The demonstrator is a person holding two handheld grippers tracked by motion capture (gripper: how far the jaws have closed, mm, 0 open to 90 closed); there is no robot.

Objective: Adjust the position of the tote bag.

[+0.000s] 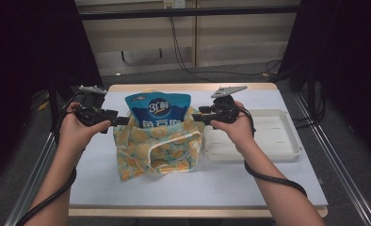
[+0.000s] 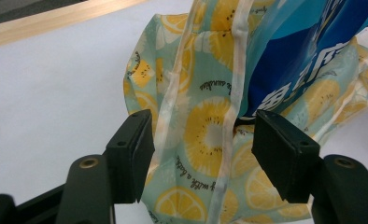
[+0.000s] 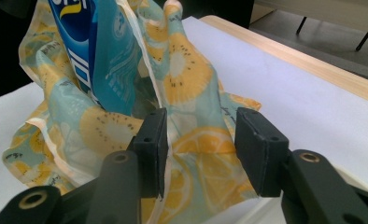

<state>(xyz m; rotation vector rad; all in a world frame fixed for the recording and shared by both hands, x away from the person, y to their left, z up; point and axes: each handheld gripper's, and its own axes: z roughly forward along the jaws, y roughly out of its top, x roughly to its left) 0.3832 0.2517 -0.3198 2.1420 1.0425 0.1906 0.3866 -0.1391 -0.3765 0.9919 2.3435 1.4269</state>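
Lemon-print fabric of the tote bag (image 1: pixel 157 146) is slumping mid-table around the upright blue snack pouch (image 1: pixel 158 110). The left gripper (image 2: pixel 203 158) and right gripper (image 3: pixel 201 149) are flanking its rim, jaws spread, fabric lying unpinched between them, seemingly letting go.

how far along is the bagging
Done: the blue pouch stands in the fruit-print bag, top sticking out. In hand: the left gripper and right gripper straddle the bag's edges, jaws open. Left: possibly tidying the bag; the tray is empty.
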